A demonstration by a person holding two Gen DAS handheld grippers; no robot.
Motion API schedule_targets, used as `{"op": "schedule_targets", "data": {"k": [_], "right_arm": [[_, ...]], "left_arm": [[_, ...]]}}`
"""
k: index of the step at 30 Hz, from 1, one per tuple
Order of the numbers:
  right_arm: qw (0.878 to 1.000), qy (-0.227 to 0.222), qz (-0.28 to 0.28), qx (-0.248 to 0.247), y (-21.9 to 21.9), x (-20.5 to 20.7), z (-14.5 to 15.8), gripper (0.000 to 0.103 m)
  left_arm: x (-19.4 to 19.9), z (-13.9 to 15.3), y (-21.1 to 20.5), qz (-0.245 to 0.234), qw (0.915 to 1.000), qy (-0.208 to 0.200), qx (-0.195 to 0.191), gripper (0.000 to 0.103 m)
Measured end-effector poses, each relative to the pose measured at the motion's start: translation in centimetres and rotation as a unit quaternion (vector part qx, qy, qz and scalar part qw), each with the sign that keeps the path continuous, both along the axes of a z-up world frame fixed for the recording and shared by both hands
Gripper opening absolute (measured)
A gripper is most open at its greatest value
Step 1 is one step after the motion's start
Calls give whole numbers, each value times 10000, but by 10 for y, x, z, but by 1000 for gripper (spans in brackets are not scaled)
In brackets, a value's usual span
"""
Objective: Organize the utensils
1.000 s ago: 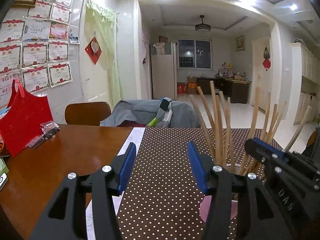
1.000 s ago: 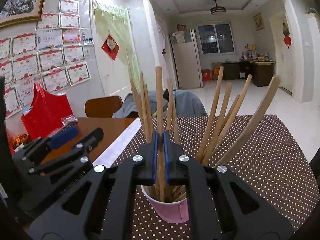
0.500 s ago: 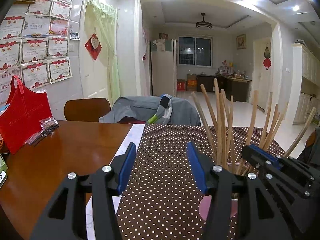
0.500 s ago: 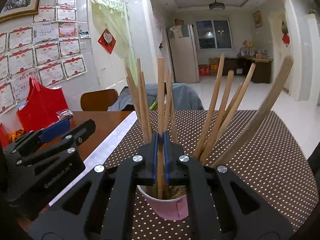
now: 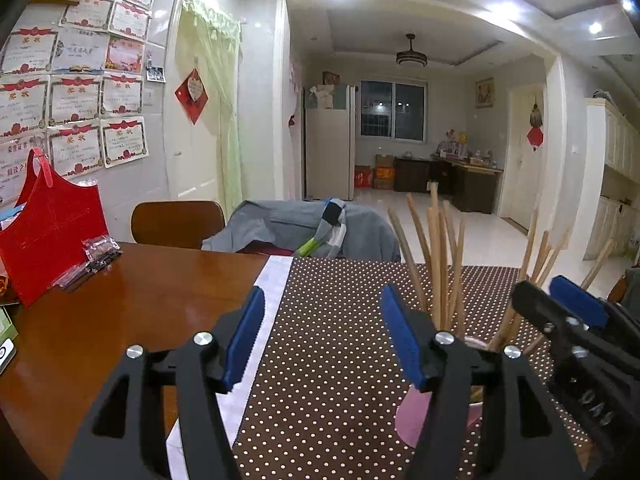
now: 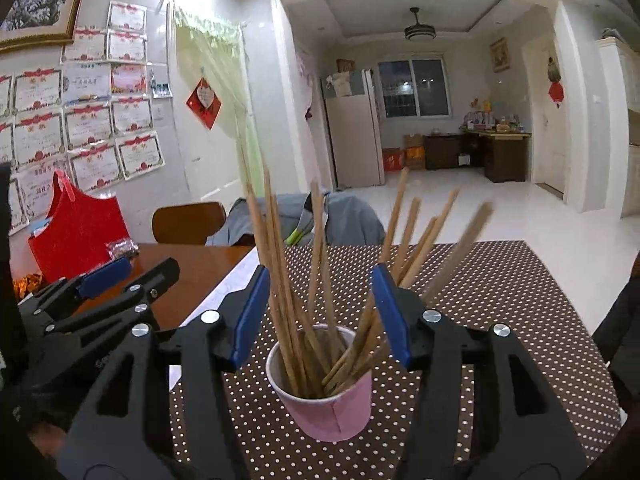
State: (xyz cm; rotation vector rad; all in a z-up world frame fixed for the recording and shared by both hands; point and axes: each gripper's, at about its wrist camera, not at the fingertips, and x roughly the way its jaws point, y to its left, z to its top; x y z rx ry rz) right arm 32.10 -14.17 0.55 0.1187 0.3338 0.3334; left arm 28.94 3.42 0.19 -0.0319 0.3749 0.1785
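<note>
A pink paper cup (image 6: 328, 404) stands on the brown polka-dot mat (image 6: 500, 292) and holds several wooden chopsticks (image 6: 280, 280) that fan outwards. My right gripper (image 6: 320, 320) is open, its blue pads either side of the chopsticks above the cup, touching none that I can see. My left gripper (image 5: 322, 336) is open and empty over the mat, to the left of the cup (image 5: 412, 416). The cup is partly hidden behind the left gripper's right finger. The right gripper also shows at the right edge of the left wrist view (image 5: 560, 308).
The wooden table (image 5: 120, 300) lies left of the mat. A red bag (image 5: 52, 224) and a small plastic packet (image 5: 96, 256) sit at its far left. A chair (image 5: 176, 224) and grey clothing (image 5: 304, 228) stand behind the table.
My right gripper was shut on one chopstick in the cup; it has now opened and let it go, and the chopstick rests in the cup. The left gripper stayed open.
</note>
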Motion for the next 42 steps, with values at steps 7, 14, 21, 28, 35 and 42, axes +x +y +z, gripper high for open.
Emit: {"op": "schedule_targets", "data": {"k": [7, 14, 21, 28, 35, 42], "right_arm": [[9997, -140, -203, -5, -26, -35, 16, 64], [9987, -343, -358, -87, -34, -71, 30, 74], [9976, -416, -529, -133, -42, -112, 35, 78], [9962, -522, -683, -144, -50, -156, 40, 82], [9955, -535, -781, -51, -58, -196, 40, 83], [9938, -714, -847, -121, -58, -230, 44, 84]], "left_arm": [[-31, 20, -15, -326, 9994, -123, -79, 65], [-73, 35, -33, -589, 9978, -271, 163, 66], [-117, 45, -40, -673, 9971, -328, 126, 66], [-166, 46, -49, -749, 9959, -446, 252, 66], [-216, 50, -61, -849, 9922, -773, 487, 66], [-247, 50, -69, -863, 9892, -1082, 472, 66]]}}
